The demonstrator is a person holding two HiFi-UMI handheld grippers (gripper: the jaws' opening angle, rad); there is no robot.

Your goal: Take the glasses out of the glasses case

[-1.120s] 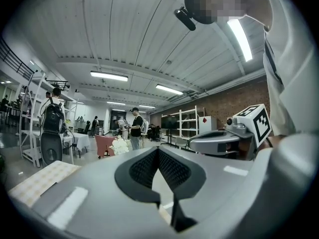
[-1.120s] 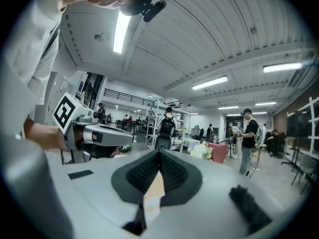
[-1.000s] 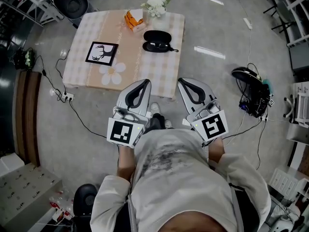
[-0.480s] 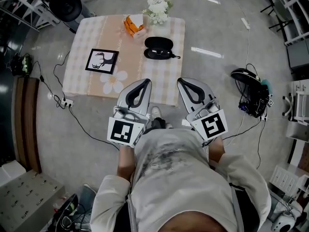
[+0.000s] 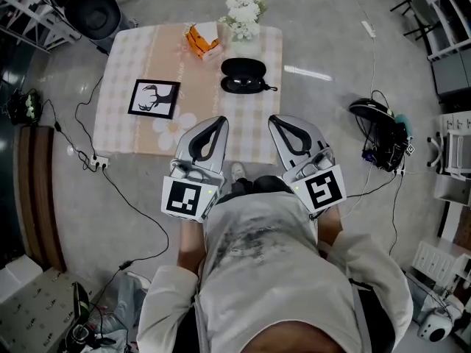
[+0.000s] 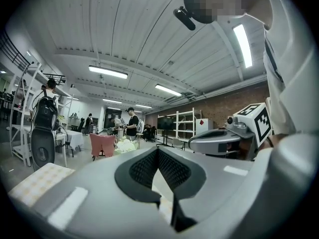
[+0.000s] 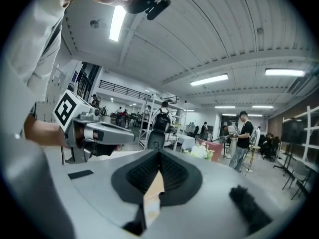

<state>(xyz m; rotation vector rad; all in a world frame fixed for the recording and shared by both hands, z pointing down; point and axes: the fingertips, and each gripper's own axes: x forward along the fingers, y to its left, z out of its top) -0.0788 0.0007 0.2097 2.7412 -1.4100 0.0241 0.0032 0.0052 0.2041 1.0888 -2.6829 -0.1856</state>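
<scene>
A black glasses case (image 5: 243, 76) lies open on the checked table (image 5: 129, 57), toward its far right side. Dark glasses (image 5: 243, 85) rest in the case's near half. My left gripper (image 5: 220, 121) and right gripper (image 5: 274, 119) are both shut with nothing between them. They are held side by side close to my body, over the table's near edge, well short of the case. From the left gripper view its jaws (image 6: 158, 150) meet over the tabletop; the right gripper (image 7: 159, 153) looks the same. The case is hidden in both gripper views.
On the table are a framed deer picture (image 5: 154, 98), an orange box (image 5: 202, 38), white flowers (image 5: 243, 9) and a daisy-shaped mat (image 5: 174, 122). Cables and a power strip (image 5: 96, 162) lie on the floor at left; black gear (image 5: 380, 131) sits at right. People stand far off.
The table and case have slid slightly lower in the head view, as if I moved closer. Both grippers stay shut in the same pose.
</scene>
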